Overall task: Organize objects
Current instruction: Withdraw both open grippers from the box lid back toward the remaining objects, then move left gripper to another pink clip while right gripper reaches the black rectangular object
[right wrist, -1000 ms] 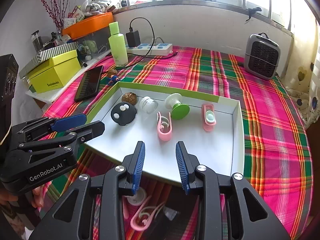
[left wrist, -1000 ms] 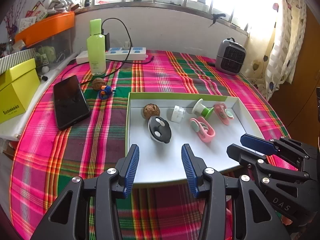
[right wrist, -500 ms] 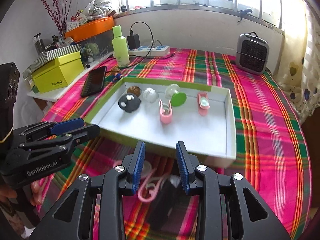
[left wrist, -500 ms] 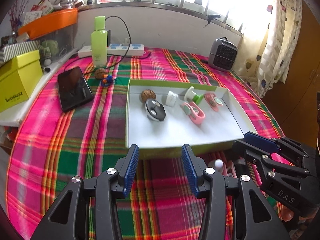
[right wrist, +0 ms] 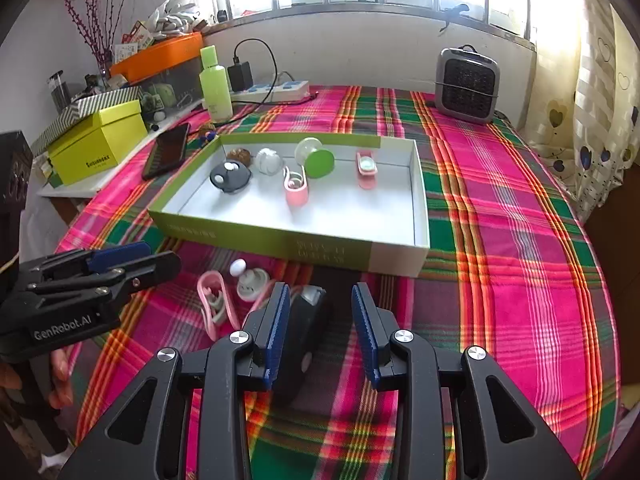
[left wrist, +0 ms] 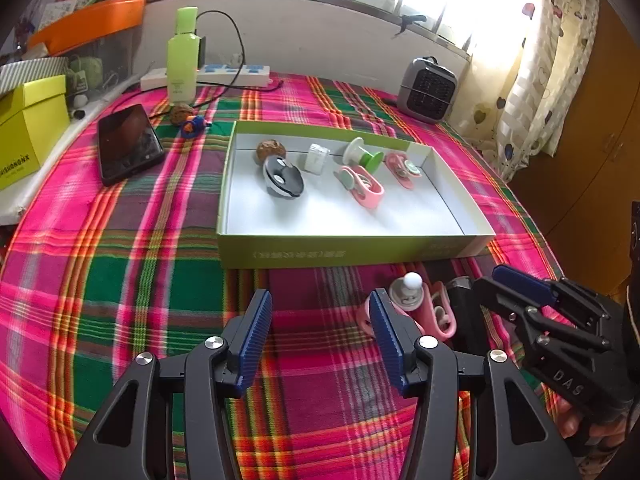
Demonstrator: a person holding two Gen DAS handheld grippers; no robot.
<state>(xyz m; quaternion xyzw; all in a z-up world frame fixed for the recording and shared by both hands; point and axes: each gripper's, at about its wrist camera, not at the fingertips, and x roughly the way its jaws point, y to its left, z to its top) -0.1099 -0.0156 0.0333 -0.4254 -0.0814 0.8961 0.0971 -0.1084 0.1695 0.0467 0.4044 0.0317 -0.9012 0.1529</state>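
Left gripper (left wrist: 320, 338): the jaws are apart with nothing between them, only the plaid cloth; they have just been opening wider. It hovers over the counter in front of the box.
Right gripper (right wrist: 321, 332): the jaws are partly open and hold nothing. A black object (right wrist: 300, 340) lies on the cloth below, partly between the fingers and partly under the left finger; whether they touch I cannot tell.
Box (right wrist: 288, 242): shallow, green outside and white inside, it lies on the counter at 12 o'clock from both grippers.
Inside the box: a black round piece (left wrist: 284, 178), a brown nut (left wrist: 271, 149), a small white piece (left wrist: 317, 157), a green and white spool (left wrist: 362, 156) and two pink clips (left wrist: 362, 186), all in the far half, near each other.
Outside the box: a pink clip (right wrist: 214, 304) and a white round piece with a ball (right wrist: 250, 278) lie on the cloth just before the near wall, at 10 o'clock from the right gripper.
Counter (left wrist: 120, 280): it is covered with a pink, green and orange plaid cloth.
Far left side: a black phone (left wrist: 128, 144), a green bottle (left wrist: 183, 54) and a yellow box (left wrist: 28, 120), at 10 to 11 o'clock in the left wrist view.
Far right side: a small grey heater (right wrist: 466, 84) at 1 o'clock in the right wrist view.
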